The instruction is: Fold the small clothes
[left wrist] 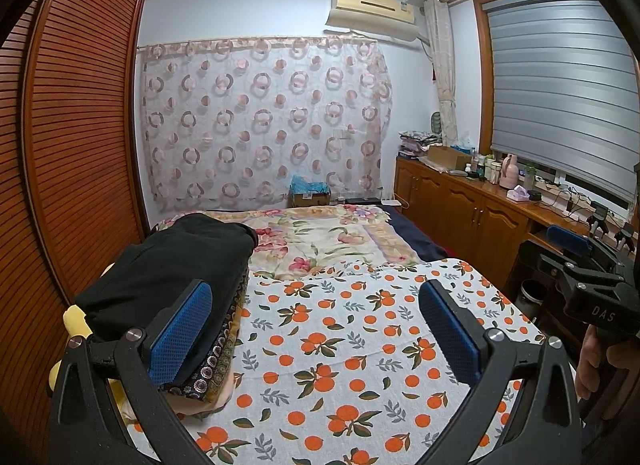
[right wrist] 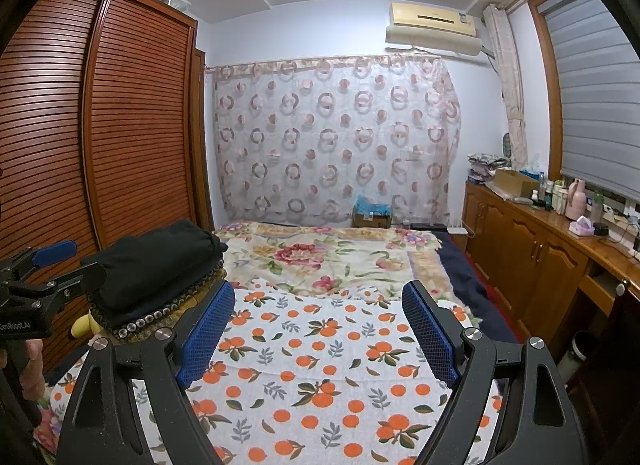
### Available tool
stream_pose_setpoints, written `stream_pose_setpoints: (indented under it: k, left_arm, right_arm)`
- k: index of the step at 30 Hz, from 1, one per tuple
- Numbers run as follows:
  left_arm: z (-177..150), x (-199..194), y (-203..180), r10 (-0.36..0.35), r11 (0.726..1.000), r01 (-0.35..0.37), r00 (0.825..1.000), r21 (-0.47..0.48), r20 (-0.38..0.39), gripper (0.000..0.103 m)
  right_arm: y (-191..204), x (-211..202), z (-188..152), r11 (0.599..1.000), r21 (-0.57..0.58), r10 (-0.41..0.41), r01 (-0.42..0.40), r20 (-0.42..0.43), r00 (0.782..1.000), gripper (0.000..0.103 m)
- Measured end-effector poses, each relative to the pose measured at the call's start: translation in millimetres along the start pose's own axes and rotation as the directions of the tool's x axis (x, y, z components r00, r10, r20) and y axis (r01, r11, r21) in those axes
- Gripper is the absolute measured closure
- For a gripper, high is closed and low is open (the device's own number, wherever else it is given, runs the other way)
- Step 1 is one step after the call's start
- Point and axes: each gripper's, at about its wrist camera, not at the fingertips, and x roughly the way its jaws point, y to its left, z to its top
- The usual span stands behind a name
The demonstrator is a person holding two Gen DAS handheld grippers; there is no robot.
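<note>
A stack of folded clothes [left wrist: 176, 281] with a black garment on top lies at the left of the bed, also in the right wrist view [right wrist: 160, 265]. Under it shows a dark piece with a round-pattern trim [left wrist: 216, 357]. My left gripper [left wrist: 316, 329] is open and empty above the white cloth with orange fruit print [left wrist: 352, 345], its left finger beside the stack. My right gripper [right wrist: 320, 329] is open and empty above the same cloth [right wrist: 320, 365]. Each gripper shows at the edge of the other's view, the right one [left wrist: 592, 277] and the left one [right wrist: 40, 277].
A floral blanket [left wrist: 320, 237] covers the far bed. A slatted wooden wardrobe [left wrist: 80, 125] stands at the left. A wooden cabinet [right wrist: 540, 249] with bottles and boxes runs along the right under the window. A yellow soft thing [left wrist: 76, 321] lies beside the stack.
</note>
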Motion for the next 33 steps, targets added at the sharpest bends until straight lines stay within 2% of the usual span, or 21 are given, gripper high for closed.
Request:
stream_pose_setpoints:
  k: [33]
  left_arm:
    - [-2.5, 0.1, 0.7, 0.000, 1.000, 0.000, 1.000, -0.001, 0.005, 0.000]
  right_arm:
    - [-7.4, -2.9, 1.2, 1.000, -0.012, 0.005, -0.005, 0.007, 1.000, 0.016]
